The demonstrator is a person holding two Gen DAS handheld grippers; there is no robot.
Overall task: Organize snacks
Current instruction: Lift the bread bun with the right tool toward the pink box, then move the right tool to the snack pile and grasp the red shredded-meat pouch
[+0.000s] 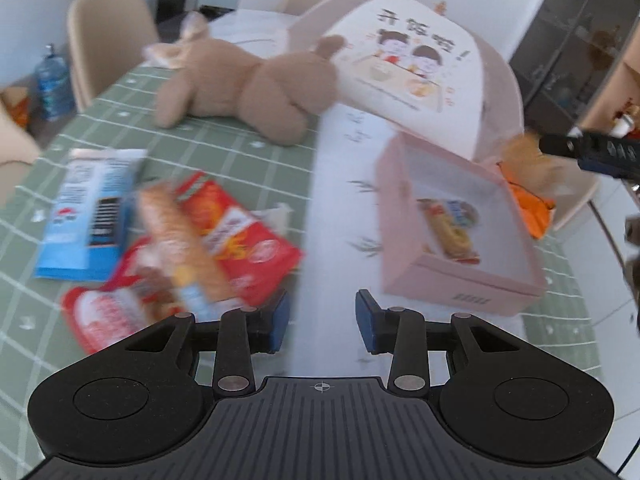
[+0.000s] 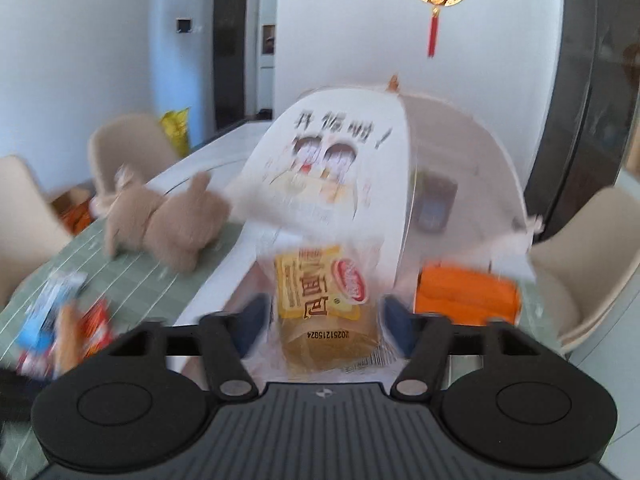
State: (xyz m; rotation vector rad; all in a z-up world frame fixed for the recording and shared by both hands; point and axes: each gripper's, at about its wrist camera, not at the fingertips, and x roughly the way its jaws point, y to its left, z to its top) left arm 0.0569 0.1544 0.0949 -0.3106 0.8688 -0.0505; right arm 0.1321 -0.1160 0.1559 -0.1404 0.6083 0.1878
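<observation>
Right wrist view: the right gripper (image 2: pixel 322 320) has its blue-padded jaws standing wide, and a clear-wrapped bread packet with a yellow label (image 2: pixel 320 304) sits between them; blur hides whether the pads touch the wrapper, though a gap seems to show on each side. Just right of the jaws lies a soft orange snack bag (image 2: pixel 468 294). Beyond them rises a pale pink mesh food cover with a white cartoon panel (image 2: pixel 332 172), and left of that a tan plush rabbit (image 2: pixel 168 220) lies on the green checked tablecloth (image 2: pixel 120 280).

Left wrist view: the left gripper (image 1: pixel 322 320) has its jaws partly apart with nothing between them, over a white strip of table. Just left of the jaws lies a pile of packets: a long biscuit sleeve (image 1: pixel 180 240) across a red snack pouch (image 1: pixel 244 236), with a blue and white packet (image 1: pixel 88 216) further left. Ahead and right of the jaws stands an open pink cardboard box (image 1: pixel 460 276) with one biscuit packet (image 1: pixel 450 228) inside. The right gripper's black tip shows at the right edge, beyond the box.
</observation>
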